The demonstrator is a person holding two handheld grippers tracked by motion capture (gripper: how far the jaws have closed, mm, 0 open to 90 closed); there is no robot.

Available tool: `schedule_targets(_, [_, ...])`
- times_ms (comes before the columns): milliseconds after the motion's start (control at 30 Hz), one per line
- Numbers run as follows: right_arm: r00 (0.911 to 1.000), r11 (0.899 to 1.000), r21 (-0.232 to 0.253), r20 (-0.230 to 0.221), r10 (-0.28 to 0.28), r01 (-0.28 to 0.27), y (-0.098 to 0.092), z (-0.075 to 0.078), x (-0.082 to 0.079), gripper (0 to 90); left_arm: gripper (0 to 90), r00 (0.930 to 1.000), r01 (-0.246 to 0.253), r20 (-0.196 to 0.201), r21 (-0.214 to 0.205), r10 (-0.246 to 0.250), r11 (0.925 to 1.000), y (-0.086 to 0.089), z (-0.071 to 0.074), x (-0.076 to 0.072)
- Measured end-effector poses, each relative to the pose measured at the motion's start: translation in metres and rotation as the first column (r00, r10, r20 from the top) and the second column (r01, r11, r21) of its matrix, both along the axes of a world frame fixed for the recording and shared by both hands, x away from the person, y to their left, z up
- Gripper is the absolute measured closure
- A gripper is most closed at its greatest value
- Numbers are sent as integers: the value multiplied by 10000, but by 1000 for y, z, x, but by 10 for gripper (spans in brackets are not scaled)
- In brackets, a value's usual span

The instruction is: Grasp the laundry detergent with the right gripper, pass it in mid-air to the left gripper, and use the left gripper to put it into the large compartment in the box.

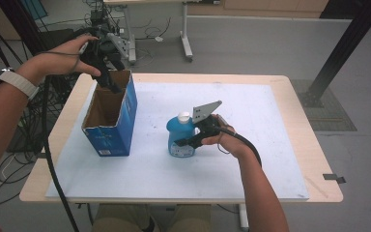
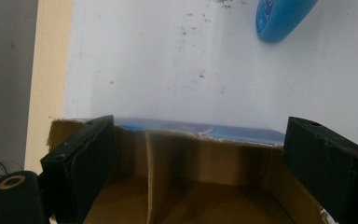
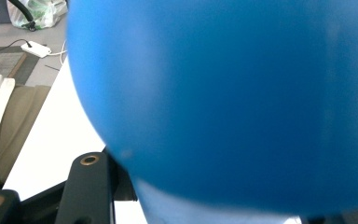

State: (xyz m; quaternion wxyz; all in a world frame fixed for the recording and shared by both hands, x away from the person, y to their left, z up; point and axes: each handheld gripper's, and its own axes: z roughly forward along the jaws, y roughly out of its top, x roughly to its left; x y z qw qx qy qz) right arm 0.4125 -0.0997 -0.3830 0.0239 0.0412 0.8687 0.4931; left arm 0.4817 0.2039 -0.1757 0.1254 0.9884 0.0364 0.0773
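Right gripper (image 1: 189, 141) has its jaws clamped on the blue detergent bottle (image 1: 180, 136), low on the body from the person's side. The bottle stands upright on the white mat (image 1: 251, 159), white cap (image 1: 184, 116) up, just right of the cardboard box (image 1: 110, 122) and not touching it. A grip across the wide body likely keeps the bottle from swinging when lifted; the box looks like the destination.

Left gripper (image 1: 107, 72) sits at the far rim of the box. Its jaws stand wide, one outside the wall and one in the opening. Whether the pads press the cardboard cannot be told; it reads as bracing the open top so the box doesn't slide or tip when the bottle goes in.

What each view adds:
- High view: the whole layout — box open-topped with blue printed sides, bottle beside it, both hands in position, table (image 1: 299, 104) edge all round.
- Left gripper view: looks down into the box (image 2: 205, 186). The brown interior looks bare, with a seam fold down one wall. The bottle (image 2: 282, 18) base shows top right on the mat.
- Right gripper view: the bottle (image 3: 223, 102) is hard against the lens, with one jaw tight beside its lower edge, confirming contact. It also shows floor clutter and a white plug block (image 3: 36, 48) beyond the table.
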Motion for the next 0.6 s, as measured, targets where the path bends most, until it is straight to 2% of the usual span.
schedule_targets(600, [10000,10000,28,-32,47,-47,0,-1,0,421,109,10000,26,7,28,-26,10000,0,0,-1])
